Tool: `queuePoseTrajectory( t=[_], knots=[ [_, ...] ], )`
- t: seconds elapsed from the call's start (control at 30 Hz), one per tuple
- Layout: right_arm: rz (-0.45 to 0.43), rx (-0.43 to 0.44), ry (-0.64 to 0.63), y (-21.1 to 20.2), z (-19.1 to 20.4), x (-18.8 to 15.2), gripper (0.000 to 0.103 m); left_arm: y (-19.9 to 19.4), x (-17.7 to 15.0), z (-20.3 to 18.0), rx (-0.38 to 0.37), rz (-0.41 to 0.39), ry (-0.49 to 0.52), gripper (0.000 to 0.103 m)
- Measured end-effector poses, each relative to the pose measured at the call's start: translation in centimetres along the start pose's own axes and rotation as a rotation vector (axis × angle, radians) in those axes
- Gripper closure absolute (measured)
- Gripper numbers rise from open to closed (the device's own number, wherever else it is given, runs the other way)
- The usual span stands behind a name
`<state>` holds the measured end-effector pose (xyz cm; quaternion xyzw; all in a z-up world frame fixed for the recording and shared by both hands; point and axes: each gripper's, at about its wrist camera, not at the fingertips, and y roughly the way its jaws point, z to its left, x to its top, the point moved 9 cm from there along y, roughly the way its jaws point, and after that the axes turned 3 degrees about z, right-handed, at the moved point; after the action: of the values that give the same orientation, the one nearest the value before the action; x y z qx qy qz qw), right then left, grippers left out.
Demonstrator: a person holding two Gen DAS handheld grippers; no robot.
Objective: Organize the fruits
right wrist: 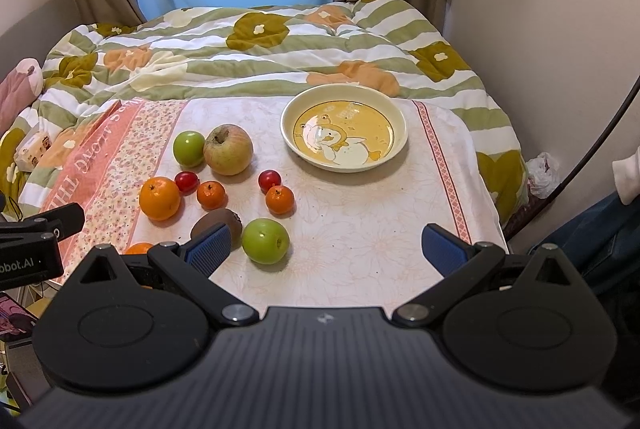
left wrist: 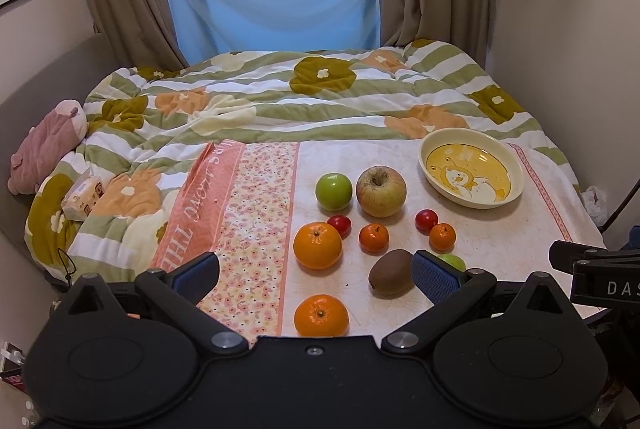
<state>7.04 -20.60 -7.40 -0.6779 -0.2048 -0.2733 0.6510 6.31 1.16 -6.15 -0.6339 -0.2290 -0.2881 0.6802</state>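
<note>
Fruit lies loose on a floral cloth: a large russet apple [right wrist: 228,150], a green apple [right wrist: 188,148], a nearer green apple [right wrist: 265,240], a big orange [right wrist: 159,198], two small tangerines [right wrist: 211,194], two red cherry tomatoes [right wrist: 269,180], a kiwi [left wrist: 391,272] and a near orange [left wrist: 321,315]. A cream plate [right wrist: 400,127] with a yellow duck print sits empty at the back right. My left gripper [left wrist: 316,275] hovers open above the near orange. My right gripper [right wrist: 326,249] hangs open just right of the near green apple.
A flowered quilt [left wrist: 280,89] covers the bed behind the cloth. A tissue pack [left wrist: 82,192] and a pink plush toy [left wrist: 48,149] lie at the left. A wall stands close on the right, with a person's sleeve [right wrist: 628,173] and a cable there.
</note>
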Motion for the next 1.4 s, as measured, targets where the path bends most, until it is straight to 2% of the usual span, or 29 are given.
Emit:
queuePoseTrajectory(
  t=[1.4],
  knots=[
    [0.002, 0.004, -0.007, -0.1, 0.6, 0.1, 0.0, -0.3, 0.1, 0.3, 0.007, -0.013, 0.003, 0.0]
  ],
)
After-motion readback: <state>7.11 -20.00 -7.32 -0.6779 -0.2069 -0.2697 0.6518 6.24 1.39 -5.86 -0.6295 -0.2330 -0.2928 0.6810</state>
